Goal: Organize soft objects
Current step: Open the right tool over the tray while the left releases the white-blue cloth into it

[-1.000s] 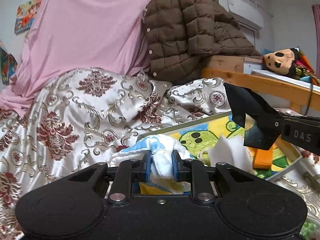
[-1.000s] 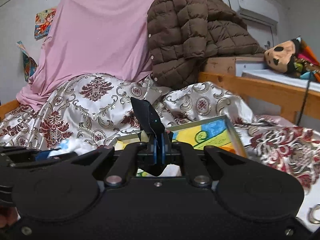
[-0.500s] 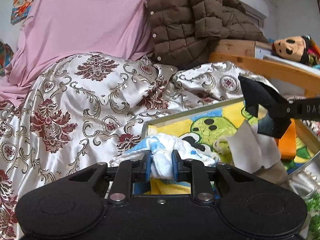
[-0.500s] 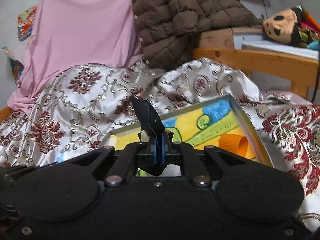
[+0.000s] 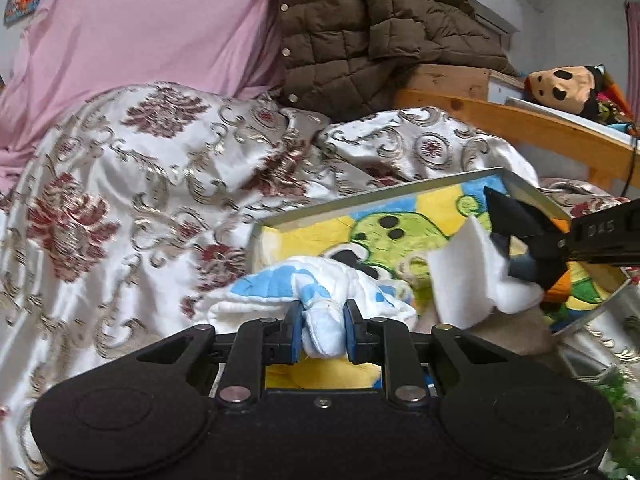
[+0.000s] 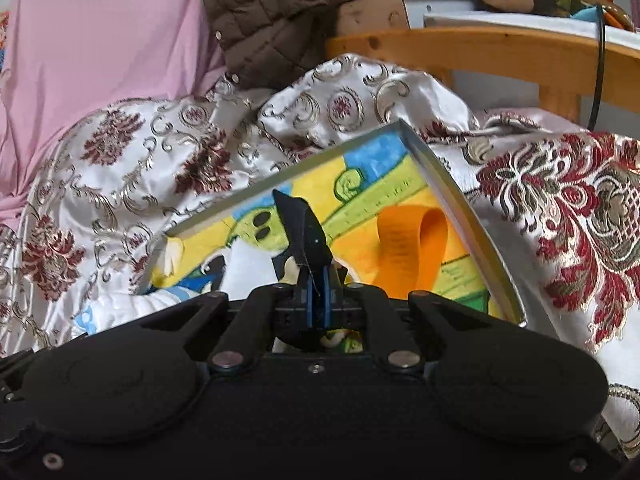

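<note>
Left tongs (image 5: pixel 322 334): pinching a fold of a white and blue cloth (image 5: pixel 320 286), blue pads (image 5: pixel 295 330) pressed on either side of the bunched fabric. Right tongs (image 6: pixel 317 300): pressed together on the corner of a thin black piece (image 6: pixel 304 236) that stands up from between the pads.

Seen only from the left wrist: the right tongs (image 5: pixel 516 236) reaching in from the right edge, dark tips against a white sheet of cloth (image 5: pixel 468 276) that hangs over the tray (image 5: pixel 372 198); whether that sheet is itself gripped cannot be told. Seen only from the right wrist: an orange loop of band (image 6: pixel 412 236) lying inside the tray (image 6: pixel 452 196), near its right wall, and the tray's far corner tilted upward.

Around: tray lined with a bright yellow, green and blue cartoon picture, resting on a bed under a shiny white bedspread (image 5: pixel 140 200) patterned in dark red and gold. White and blue cloth draped over the tray's near left edge, partly on the bedspread. Behind, a pink sheet (image 5: pixel 140 28) and a brown quilted jacket (image 5: pixel 360 28); to the right, a wooden bed rail (image 5: pixel 520 128) with a plush toy (image 5: pixel 560 82) above it. Black tongs bodies blocking the lower part of both views.

Both tongs angled somewhat downward toward the tray, side by side, left beside right.
</note>
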